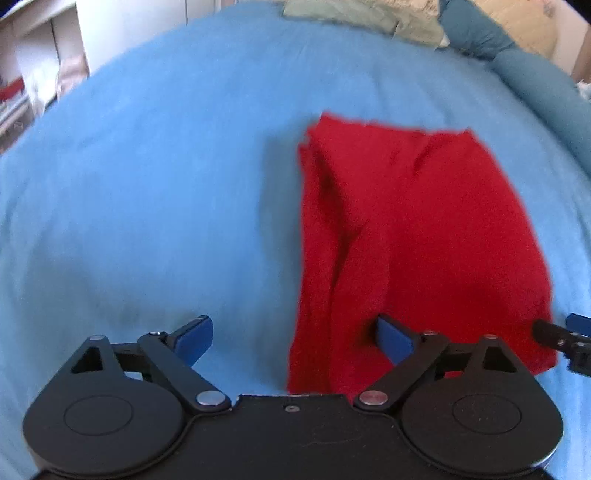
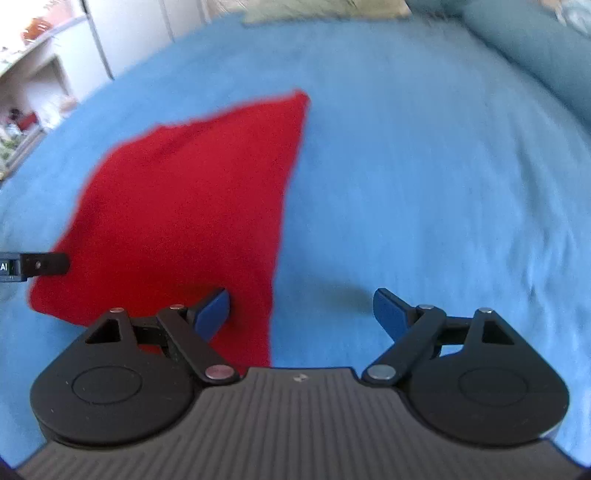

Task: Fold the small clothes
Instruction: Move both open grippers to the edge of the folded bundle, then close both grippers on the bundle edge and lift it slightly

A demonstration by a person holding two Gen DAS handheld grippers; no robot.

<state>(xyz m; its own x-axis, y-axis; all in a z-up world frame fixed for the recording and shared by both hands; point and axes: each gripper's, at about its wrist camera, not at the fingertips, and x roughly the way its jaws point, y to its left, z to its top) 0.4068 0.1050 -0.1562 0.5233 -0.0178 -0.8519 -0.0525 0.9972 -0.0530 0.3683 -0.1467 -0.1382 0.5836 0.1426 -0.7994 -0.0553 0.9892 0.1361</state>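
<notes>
A small red cloth [image 1: 413,240] lies folded on the blue bed cover; it also shows in the right wrist view [image 2: 184,214]. My left gripper [image 1: 295,338] is open over the cloth's near left edge, holding nothing. My right gripper [image 2: 301,310] is open over the cloth's near right edge, holding nothing. The right gripper's fingertip [image 1: 576,334] shows at the right edge of the left wrist view. The left gripper's fingertip [image 2: 40,264] shows at the left edge of the right wrist view.
The blue bed cover [image 1: 147,184] fills both views. Greenish clothes [image 1: 351,14] lie at the far edge. A teal pillow [image 1: 517,66] lies at the far right. White shelves [image 1: 37,74] stand beyond the bed at the left.
</notes>
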